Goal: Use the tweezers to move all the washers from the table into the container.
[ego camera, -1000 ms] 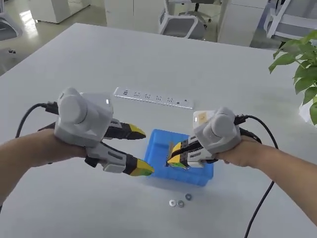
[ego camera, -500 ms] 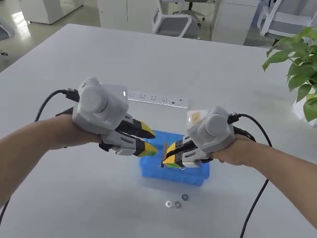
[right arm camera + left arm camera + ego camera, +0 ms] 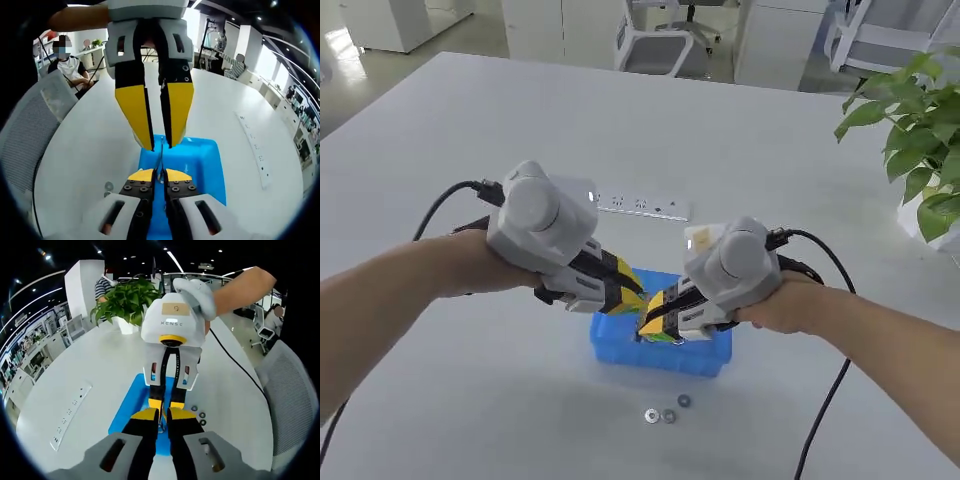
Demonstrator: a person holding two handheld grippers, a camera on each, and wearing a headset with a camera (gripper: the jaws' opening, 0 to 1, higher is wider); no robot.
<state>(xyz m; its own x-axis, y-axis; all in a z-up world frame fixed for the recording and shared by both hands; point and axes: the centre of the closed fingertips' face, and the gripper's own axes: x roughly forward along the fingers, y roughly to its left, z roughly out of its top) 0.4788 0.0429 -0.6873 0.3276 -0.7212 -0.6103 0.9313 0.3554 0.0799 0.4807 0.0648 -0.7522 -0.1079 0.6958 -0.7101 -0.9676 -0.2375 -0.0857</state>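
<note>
The right claw (image 3: 655, 326) is seen closed on the thin tweezers (image 3: 161, 160), which are held above the blue container (image 3: 620, 352). The left claw (image 3: 630, 290), set in from ten o'clock in the head view, is narrowed to a slit around the tweezers; whether contact is made cannot be told. Three washers (image 3: 666, 412) are seen on the desk (image 3: 470, 400), near the container's six o'clock side.
</note>
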